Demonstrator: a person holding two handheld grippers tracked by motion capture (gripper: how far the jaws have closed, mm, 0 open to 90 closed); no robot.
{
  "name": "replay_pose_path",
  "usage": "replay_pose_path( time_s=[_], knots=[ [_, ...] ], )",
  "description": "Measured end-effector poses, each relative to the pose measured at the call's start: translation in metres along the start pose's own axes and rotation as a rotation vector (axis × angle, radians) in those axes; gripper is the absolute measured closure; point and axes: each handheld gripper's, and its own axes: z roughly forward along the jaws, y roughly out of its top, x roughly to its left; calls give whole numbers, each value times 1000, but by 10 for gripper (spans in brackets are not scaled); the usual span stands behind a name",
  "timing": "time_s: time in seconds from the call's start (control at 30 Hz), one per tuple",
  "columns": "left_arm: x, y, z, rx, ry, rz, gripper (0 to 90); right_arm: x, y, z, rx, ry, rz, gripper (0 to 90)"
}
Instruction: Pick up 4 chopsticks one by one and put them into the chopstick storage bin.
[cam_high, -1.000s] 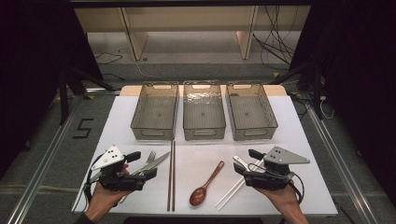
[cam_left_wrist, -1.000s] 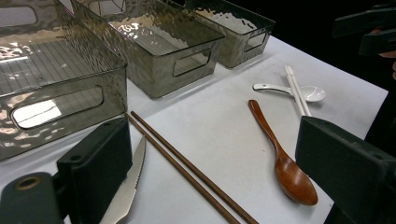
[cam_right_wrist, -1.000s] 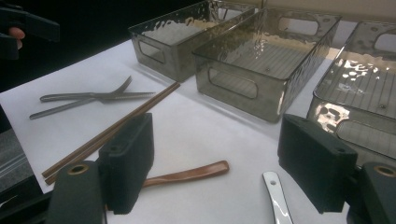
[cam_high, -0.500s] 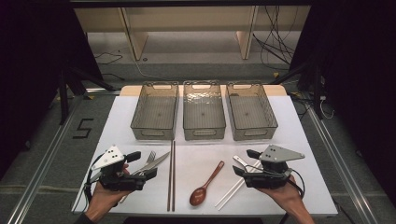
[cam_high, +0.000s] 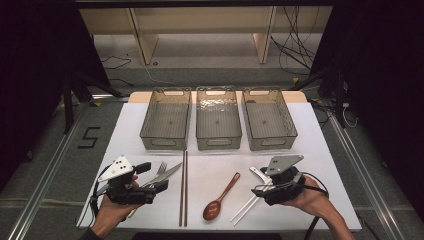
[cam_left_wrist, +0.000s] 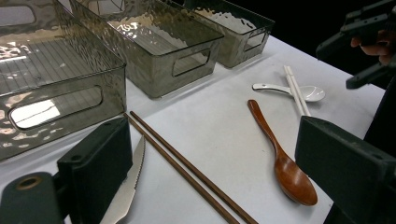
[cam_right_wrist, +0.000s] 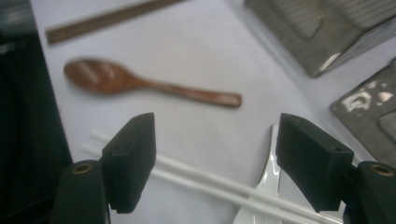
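My left gripper (cam_high: 152, 177) rests open at the table's front left, over a fork (cam_high: 161, 167) and a knife (cam_high: 171, 172). In the left gripper view the knife (cam_left_wrist: 128, 186) lies by the left jaw, and my gripper (cam_left_wrist: 219, 177) holds nothing. Brown chopsticks (cam_high: 183, 190) and a wooden spoon (cam_high: 220, 197) lie in the middle. My right gripper (cam_high: 259, 182) is open at the front right, its jaws either side of white chopsticks (cam_right_wrist: 210, 182) and a white spoon (cam_right_wrist: 264, 186), gripping neither.
Three clear grey bins stand in a row at the back: left (cam_high: 165, 142), middle (cam_high: 218, 144), right (cam_high: 272, 142). All look empty. The white table (cam_high: 215, 165) ends just in front of both hands, with dark floor beyond its sides.
My right gripper has shifted slightly left and lower over the white chopsticks. The left gripper and the cutlery have stayed put.
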Motion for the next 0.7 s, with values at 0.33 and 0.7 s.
replay_pose_path(
  time_s=[0.33, 0.7],
  knots=[
    [-1, 0, 0, 0, 1, 7, 106, 5, -1, 24, 200, 46, -177, 354],
    [-1, 0, -1, 7, -1, 9, 107, 6, -7, 41, 311, 62, -266, 423]
  ],
)
